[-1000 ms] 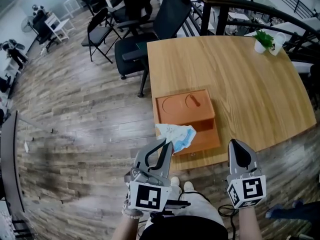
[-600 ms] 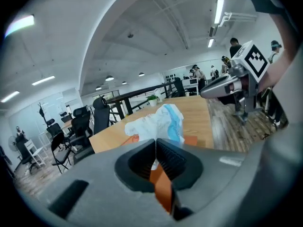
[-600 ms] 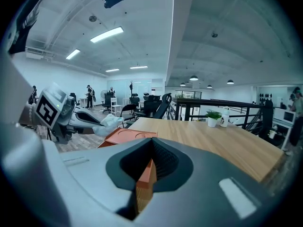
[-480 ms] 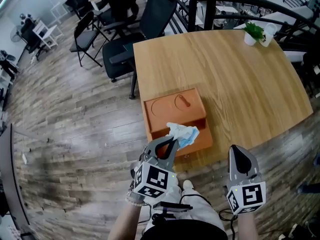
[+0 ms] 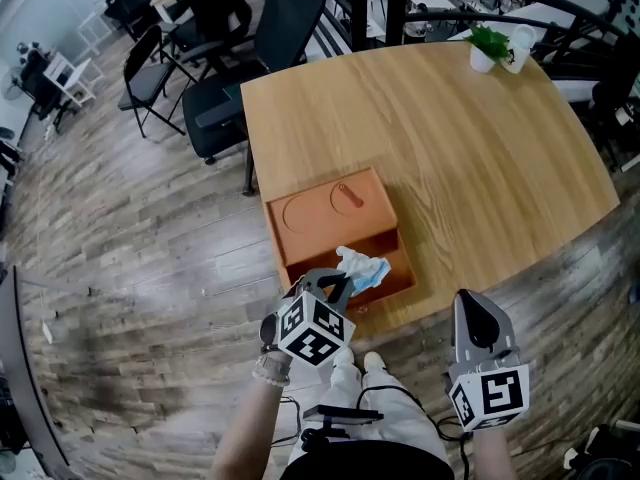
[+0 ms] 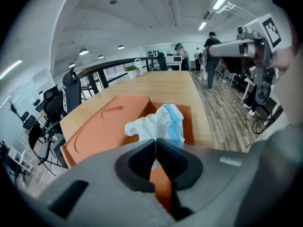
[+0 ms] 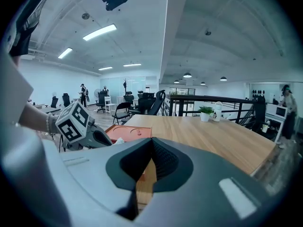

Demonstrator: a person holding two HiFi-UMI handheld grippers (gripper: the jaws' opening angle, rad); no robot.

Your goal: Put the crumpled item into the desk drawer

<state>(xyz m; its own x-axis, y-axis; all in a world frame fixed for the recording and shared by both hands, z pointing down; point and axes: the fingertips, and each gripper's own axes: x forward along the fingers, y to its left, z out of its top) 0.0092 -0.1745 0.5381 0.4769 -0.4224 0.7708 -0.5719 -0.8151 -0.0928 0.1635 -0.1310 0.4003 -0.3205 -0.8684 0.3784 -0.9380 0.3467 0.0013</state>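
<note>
An orange desk box (image 5: 320,208) sits near the front left of the wooden table (image 5: 470,158), its drawer (image 5: 395,276) pulled out toward me. My left gripper (image 5: 336,286) is shut on a crumpled white and blue item (image 5: 362,267), which hangs over the open drawer. In the left gripper view the crumpled item (image 6: 158,123) bulges out beyond the closed jaws of that gripper (image 6: 155,143), above the drawer (image 6: 188,119). My right gripper (image 5: 477,313) is shut and holds nothing; it hovers off the table's front edge, to the right of the box.
A small potted plant (image 5: 486,44) and a white cup (image 5: 518,48) stand at the table's far right corner. Black office chairs (image 5: 235,83) crowd the far left side. A railing (image 7: 208,100) runs behind the table. My legs are below the table's edge.
My left gripper has carried the crumpled item forward, from in front of the box to over the open drawer. The right gripper has stayed where it was, still shut.
</note>
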